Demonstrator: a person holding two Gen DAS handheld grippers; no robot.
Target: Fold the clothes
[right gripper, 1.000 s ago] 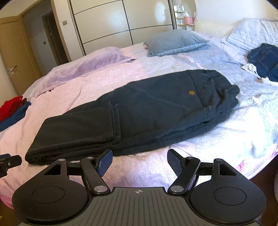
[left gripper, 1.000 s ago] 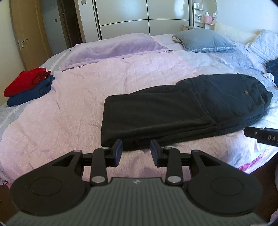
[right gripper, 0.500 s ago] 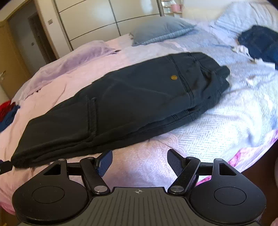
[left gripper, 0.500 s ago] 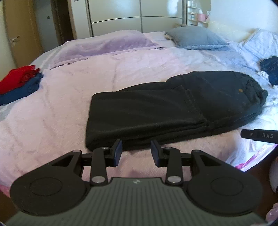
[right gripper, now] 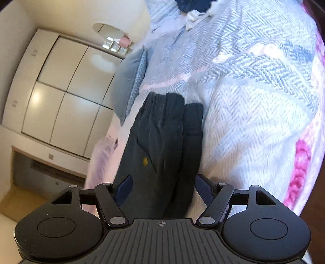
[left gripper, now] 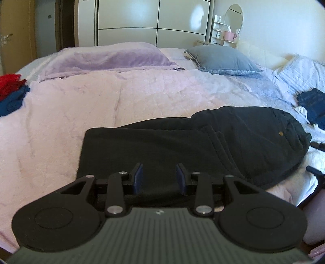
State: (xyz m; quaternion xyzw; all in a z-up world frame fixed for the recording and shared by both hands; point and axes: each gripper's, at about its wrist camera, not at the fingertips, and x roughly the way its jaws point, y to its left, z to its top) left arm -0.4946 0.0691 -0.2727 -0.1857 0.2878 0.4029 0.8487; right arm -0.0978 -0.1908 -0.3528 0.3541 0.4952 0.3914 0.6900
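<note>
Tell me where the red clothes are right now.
In the left wrist view, the red clothes sit at the bed's far left edge, on top of a blue garment, well left of the dark trousers.

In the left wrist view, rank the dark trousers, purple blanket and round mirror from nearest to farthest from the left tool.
1. Dark trousers, directly ahead, beneath the left tool.
2. Purple blanket, far side of the bed, left.
3. Round mirror, on the back wall, right.

Both grippers now closer over the dark trousers [left gripper: 203, 146], right gripper [right gripper: 162, 186] newly rolled sideways at the waistband.
</note>
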